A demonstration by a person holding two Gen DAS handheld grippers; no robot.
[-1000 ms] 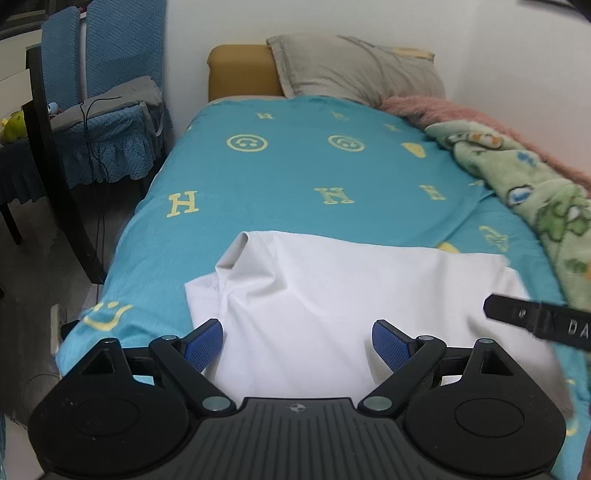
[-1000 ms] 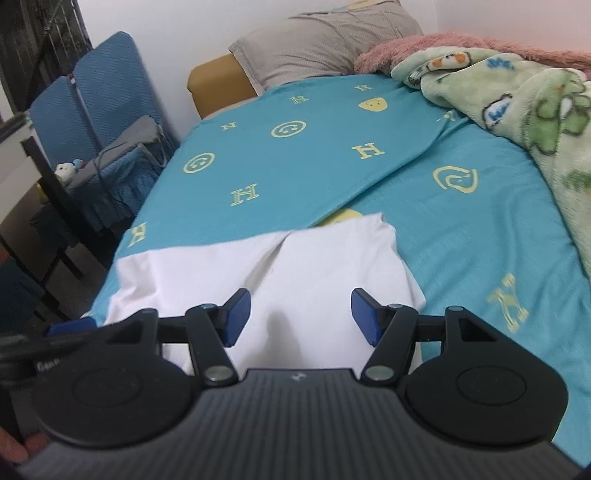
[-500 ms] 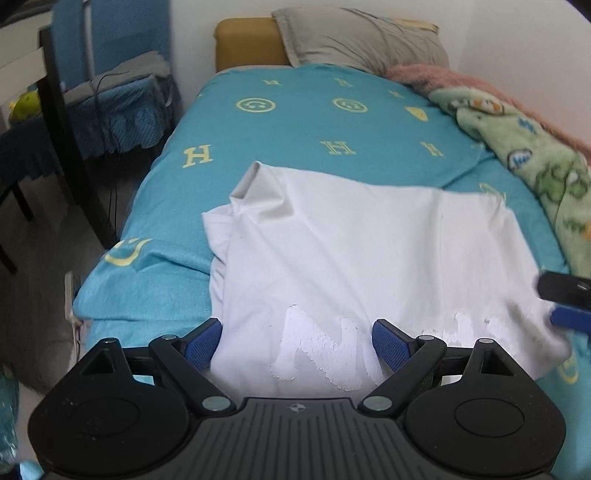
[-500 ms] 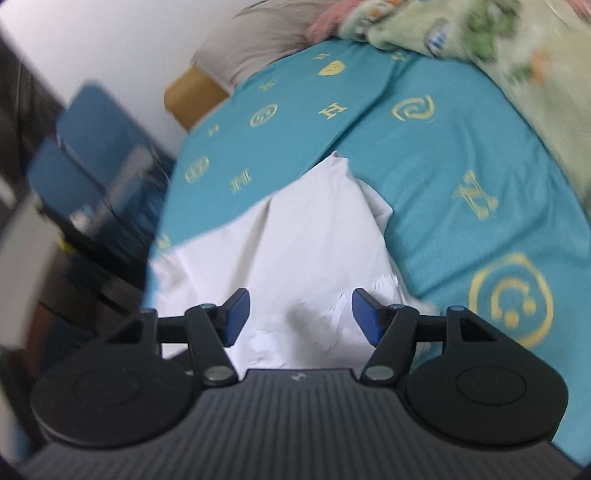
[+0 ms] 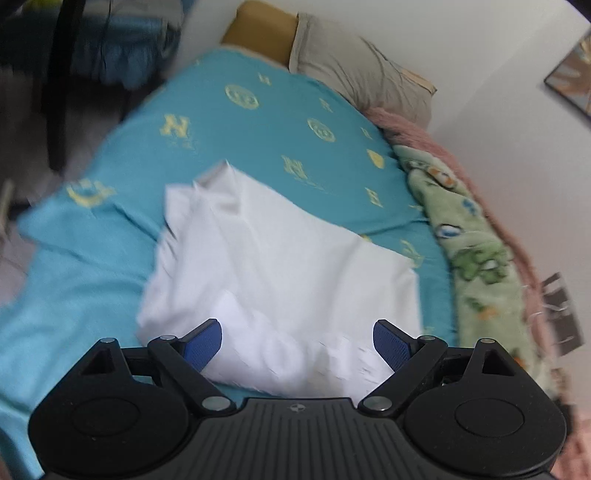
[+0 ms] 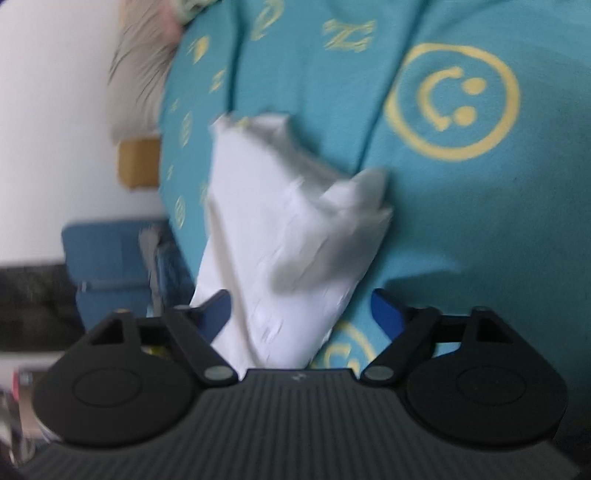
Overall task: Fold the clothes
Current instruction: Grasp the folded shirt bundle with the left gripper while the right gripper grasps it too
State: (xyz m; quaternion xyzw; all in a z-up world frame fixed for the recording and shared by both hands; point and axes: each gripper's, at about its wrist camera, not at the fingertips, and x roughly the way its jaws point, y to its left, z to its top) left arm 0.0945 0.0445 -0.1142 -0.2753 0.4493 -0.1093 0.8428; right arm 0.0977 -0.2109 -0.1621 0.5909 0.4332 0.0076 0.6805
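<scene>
A white garment (image 5: pixel 280 266) lies partly folded on the teal bedsheet (image 5: pixel 258 133). In the left wrist view my left gripper (image 5: pixel 297 341) is open, its blue pads wide apart just above the garment's near edge, empty. In the right wrist view, which is rolled sideways and blurred, the garment (image 6: pixel 273 229) runs toward my right gripper (image 6: pixel 301 314), which is open with the cloth's near end lying between the spread pads. A rumpled corner of the garment (image 6: pixel 354 199) sticks up at its right.
A grey pillow (image 5: pixel 354 77) and tan headboard (image 5: pixel 262 29) are at the bed's far end. A green cartoon blanket (image 5: pixel 469 236) over a pink one lines the right side by the wall. Blue-covered chairs (image 5: pixel 110 48) stand left of the bed.
Both grippers have swung and tilted; the right one has rolled sideways and moved closer to the garment's right end. The left view has rotated to the right. Both stay open.
</scene>
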